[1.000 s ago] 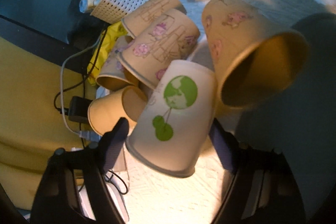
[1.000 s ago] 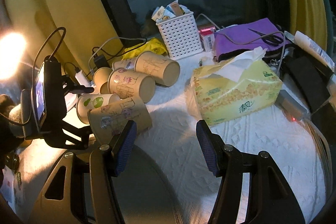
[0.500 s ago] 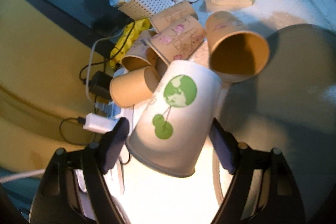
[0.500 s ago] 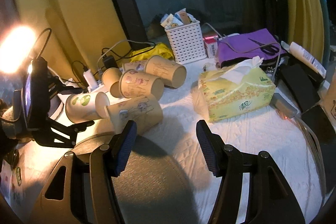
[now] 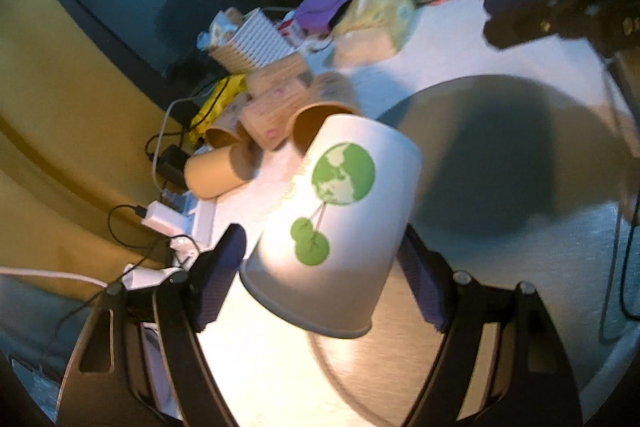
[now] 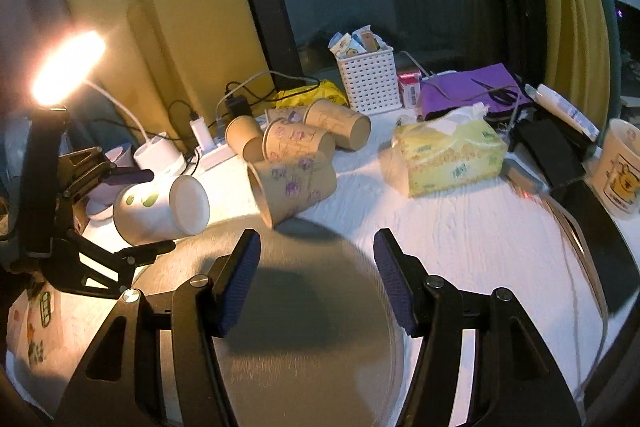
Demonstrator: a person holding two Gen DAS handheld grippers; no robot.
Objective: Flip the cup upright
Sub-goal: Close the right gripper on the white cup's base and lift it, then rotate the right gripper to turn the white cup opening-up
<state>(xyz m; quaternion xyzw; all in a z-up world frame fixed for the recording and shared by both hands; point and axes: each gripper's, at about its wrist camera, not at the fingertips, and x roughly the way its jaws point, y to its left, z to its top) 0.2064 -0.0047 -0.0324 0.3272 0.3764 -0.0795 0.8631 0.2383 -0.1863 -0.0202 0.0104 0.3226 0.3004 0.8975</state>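
My left gripper (image 5: pixel 320 259) is shut on a white paper cup with a green globe print (image 5: pixel 336 223). It holds the cup in the air on its side, base pointing away from me, above the round metal tray (image 5: pixel 520 247). The cup (image 6: pixel 160 207) and left gripper (image 6: pixel 132 213) also show in the right wrist view, at the left. My right gripper (image 6: pixel 316 275) is open and empty over the tray (image 6: pixel 312 347). Several brown printed paper cups (image 6: pixel 294 183) lie on their sides behind the tray.
A yellow tissue pack (image 6: pixel 452 155), a white basket (image 6: pixel 368 79), a purple pouch (image 6: pixel 472 95), a mug (image 6: pixel 620 171) and black items (image 6: pixel 560 147) stand at the back and right. A lit desk lamp (image 6: pixel 68 67), chargers and cables (image 6: pixel 208 135) are at the left.
My left gripper has lifted the white cup away from the pile of brown cups and carried it over the tray. My right gripper has stayed open and pulled back slightly.
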